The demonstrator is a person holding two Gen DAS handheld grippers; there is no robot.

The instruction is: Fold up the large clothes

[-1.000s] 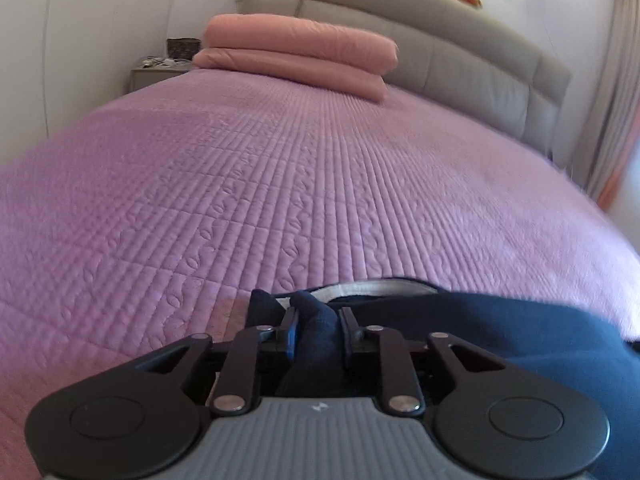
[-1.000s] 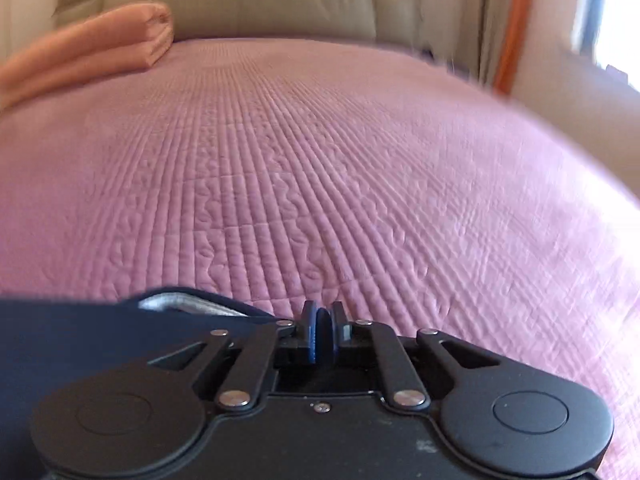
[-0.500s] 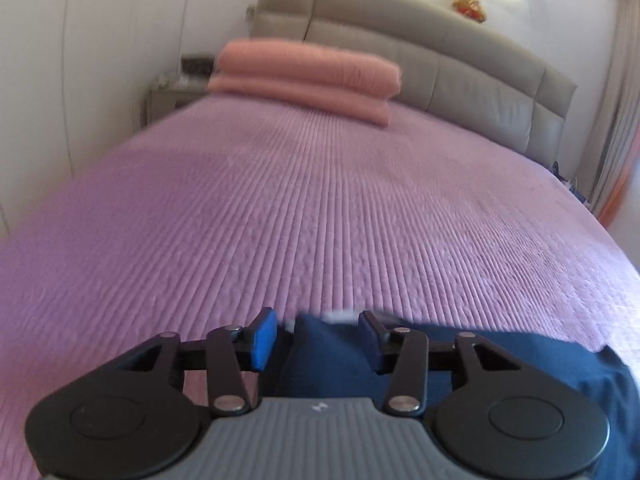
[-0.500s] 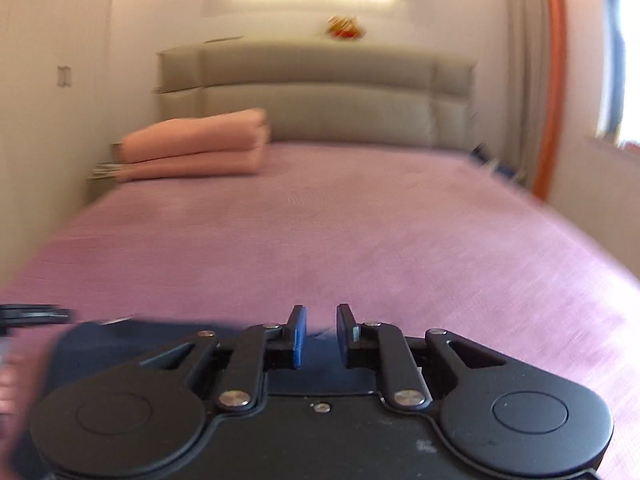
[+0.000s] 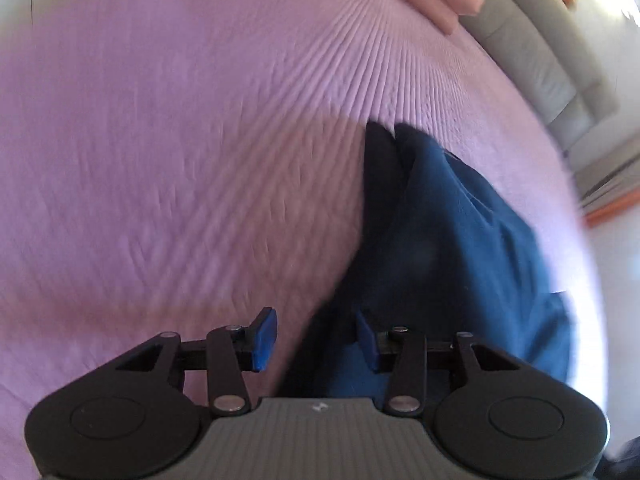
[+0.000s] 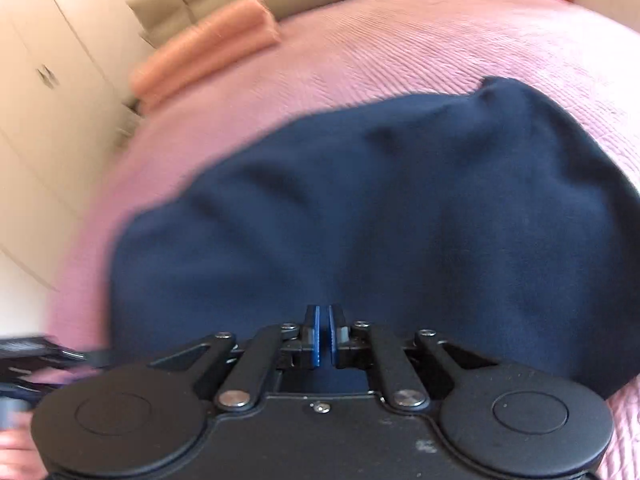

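garment: the dark navy fabric garment (image 6: 400, 216) lies spread on the pink quilted bedspread (image 5: 180, 140).
your left gripper (image 5: 316, 340): fingers wide apart, gripping nothing.
your right gripper (image 6: 324, 336): blue pads nearly touching, holding nothing, above the navy cloth.

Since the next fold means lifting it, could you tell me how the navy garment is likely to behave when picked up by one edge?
The navy garment shows soft ripples, so it will probably hang limp and sag. It looks fairly thick, perhaps weighty for one pinch. On the quilted pink bedspread, it may drag rather than slide.
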